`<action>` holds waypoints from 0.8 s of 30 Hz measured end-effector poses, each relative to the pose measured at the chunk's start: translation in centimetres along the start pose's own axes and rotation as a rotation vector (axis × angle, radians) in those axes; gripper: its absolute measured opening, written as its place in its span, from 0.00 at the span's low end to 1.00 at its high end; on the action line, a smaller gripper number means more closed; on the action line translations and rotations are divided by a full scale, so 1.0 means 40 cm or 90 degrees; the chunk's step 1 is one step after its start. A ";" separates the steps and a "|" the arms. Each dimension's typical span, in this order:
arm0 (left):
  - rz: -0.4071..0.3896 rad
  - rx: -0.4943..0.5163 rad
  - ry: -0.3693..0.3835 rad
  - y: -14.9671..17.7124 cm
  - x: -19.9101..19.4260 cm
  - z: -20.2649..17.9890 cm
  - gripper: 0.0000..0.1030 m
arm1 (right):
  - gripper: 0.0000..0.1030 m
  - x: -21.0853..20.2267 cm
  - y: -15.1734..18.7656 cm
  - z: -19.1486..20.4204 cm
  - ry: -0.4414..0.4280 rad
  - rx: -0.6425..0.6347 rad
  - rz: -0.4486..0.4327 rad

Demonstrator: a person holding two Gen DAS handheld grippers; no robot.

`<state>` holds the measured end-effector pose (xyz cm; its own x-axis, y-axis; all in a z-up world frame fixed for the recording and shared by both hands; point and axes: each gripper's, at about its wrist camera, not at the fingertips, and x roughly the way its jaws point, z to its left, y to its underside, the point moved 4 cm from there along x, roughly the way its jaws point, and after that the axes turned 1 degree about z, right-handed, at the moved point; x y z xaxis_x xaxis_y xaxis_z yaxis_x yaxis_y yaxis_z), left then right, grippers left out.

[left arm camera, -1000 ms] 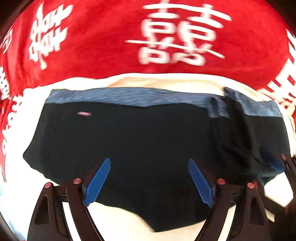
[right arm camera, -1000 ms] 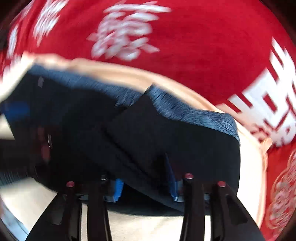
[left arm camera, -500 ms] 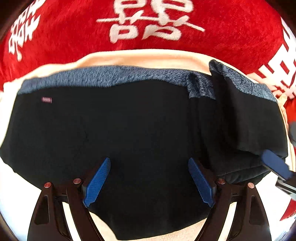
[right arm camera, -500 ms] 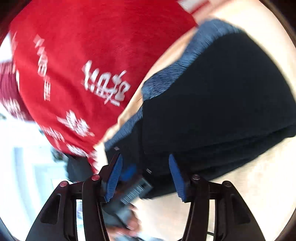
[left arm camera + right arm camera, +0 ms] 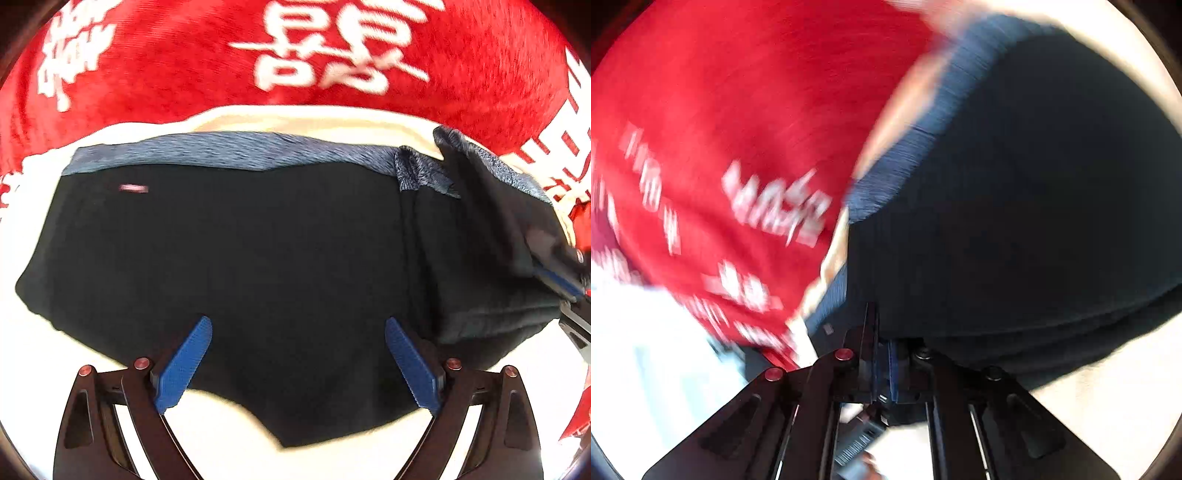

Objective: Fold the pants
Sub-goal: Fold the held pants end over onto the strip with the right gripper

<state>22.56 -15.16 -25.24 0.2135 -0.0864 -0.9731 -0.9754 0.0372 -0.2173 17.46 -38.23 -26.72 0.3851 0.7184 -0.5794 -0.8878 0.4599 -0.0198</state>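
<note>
Black pants (image 5: 258,258) spread flat on a cream cloth (image 5: 314,118), one end gathered in a clamped gripper.

The pants are matte black knit with a ribbed, heathered blue waistband (image 5: 229,151) running along the twelve o'clock edge and a tiny pale label (image 5: 133,188) toward ten o'clock. The left gripper (image 5: 298,365) hangs over them, its ridged blue pads (image 5: 184,365) spread wide and opening further, with no cloth pinched between them. At three o'clock the fabric bunches into thick soft folds where the right gripper (image 5: 882,365) bites it, jaws pressed together on the pants' edge. Beyond the cream cloth lies a plush red blanket (image 5: 147,55) printed with bold white characters.
</note>
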 end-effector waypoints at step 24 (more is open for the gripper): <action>-0.061 0.108 0.068 -0.161 -0.084 -0.262 0.93 | 0.23 -0.248 -0.095 -0.078 0.242 -0.162 -0.067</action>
<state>27.52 -25.56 -19.76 0.2895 -0.2019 -0.9356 -0.9257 0.1894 -0.3273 16.24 -48.73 -23.45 0.3992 0.4107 -0.8198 -0.9006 0.3433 -0.2666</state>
